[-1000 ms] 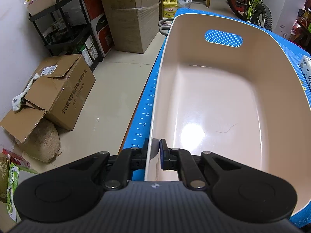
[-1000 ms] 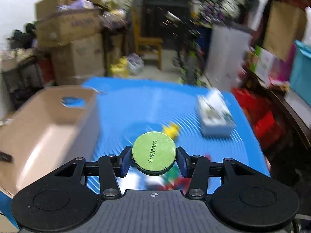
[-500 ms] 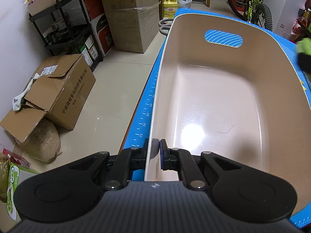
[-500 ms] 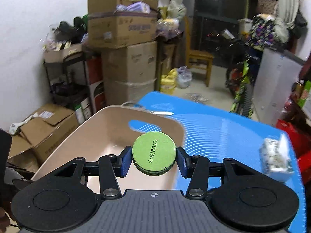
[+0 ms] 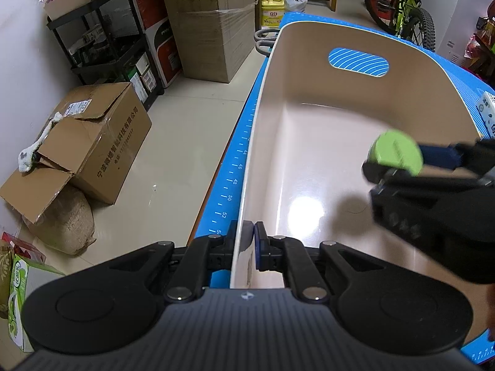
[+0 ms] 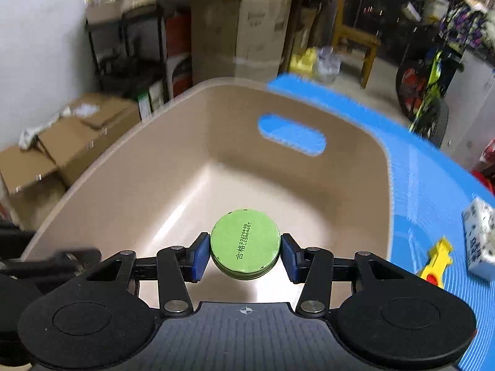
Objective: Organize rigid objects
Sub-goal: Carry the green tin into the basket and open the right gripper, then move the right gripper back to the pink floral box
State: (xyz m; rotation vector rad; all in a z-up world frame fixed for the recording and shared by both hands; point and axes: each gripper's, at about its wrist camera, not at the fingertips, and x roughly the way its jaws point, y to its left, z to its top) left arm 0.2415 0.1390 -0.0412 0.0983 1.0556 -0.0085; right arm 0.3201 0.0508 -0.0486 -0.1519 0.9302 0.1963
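Round green flat tin [image 6: 245, 248] gripped between the right gripper [image 6: 245, 255] jaws, held above the inside of the beige plastic tub [image 5: 309, 154], tub's near rim clamped by closed left gripper [image 5: 249, 241] jaws, tub set on blue-matted counter [image 6: 427, 185].

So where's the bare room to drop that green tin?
The whole floor of the bin is bare, from the handle slot to the near rim that the left gripper clamps. The right gripper holds the green tin above it. Outside, the mat's right side is crowded.

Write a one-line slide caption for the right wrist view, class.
Right claw grips a green round tin above the empty beige bin on the blue mat.
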